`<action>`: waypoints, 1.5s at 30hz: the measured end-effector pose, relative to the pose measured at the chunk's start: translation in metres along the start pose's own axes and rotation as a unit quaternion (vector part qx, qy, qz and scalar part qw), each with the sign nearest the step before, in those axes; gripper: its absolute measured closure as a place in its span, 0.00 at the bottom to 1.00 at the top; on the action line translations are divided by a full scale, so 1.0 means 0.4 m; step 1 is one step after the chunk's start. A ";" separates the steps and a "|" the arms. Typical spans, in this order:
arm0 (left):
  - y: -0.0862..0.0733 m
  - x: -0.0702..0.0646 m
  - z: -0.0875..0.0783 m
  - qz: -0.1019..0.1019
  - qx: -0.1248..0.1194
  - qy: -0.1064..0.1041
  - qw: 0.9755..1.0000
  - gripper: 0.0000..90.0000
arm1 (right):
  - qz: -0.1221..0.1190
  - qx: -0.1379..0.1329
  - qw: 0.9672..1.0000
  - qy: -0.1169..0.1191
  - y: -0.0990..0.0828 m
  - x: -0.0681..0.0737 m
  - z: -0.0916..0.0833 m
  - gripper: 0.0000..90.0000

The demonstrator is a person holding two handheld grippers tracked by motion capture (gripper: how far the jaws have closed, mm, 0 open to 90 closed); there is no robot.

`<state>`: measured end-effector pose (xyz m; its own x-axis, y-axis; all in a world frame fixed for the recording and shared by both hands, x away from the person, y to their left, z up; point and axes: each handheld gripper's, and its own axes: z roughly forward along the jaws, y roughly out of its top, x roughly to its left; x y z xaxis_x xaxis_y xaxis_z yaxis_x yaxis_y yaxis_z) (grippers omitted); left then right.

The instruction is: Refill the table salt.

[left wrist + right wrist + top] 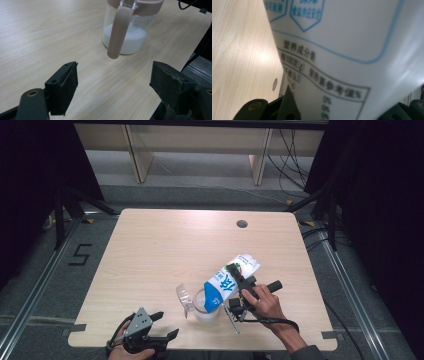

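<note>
Your high view shows an evenly lit counter (150, 250) with soft glare mid-surface and dark surroundings. Your right gripper view renders the carton (342, 50) slightly blurred at close range; the jug (130, 30) appears reasonably sharp.

The left gripper (113, 87) hangs low over the light wooden table (37, 32), its two black fingers (63, 87) spread wide with nothing between them. Ahead of the gap stands a clear pitcher (128, 32) — white granular stuff fills its bottom part. A dusty-pink lid (150, 6) caps it, and a matching handle (118, 30) runs down its near side, ending above the tabletop. At the right, the table's edge shows.
</note>
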<state>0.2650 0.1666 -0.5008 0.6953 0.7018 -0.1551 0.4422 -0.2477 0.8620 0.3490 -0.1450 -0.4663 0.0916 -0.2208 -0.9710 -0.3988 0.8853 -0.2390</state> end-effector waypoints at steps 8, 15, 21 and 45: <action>0.000 0.000 0.000 0.001 0.000 0.000 1.000 0.24 | 0.015 0.008 1.000 0.007 -0.001 0.007 -0.002 0.76; 0.000 0.000 0.000 0.001 0.000 0.000 1.000 0.24 | 0.000 -0.003 1.000 -0.003 0.001 0.003 0.002 0.76; 0.000 0.000 -0.001 0.000 0.000 0.001 1.000 0.24 | -0.001 -0.002 1.000 -0.003 0.001 0.001 0.002 0.76; 0.000 -0.002 0.001 0.000 0.001 0.003 1.000 0.24 | 0.004 0.008 1.000 0.008 0.005 0.010 -0.001 0.77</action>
<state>0.2646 0.1659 -0.5010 0.6924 0.7052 -0.1525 0.4437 -0.2496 0.8607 0.3481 -0.1444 -0.4705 0.0740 -0.2204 -0.9726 -0.3848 0.8934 -0.2318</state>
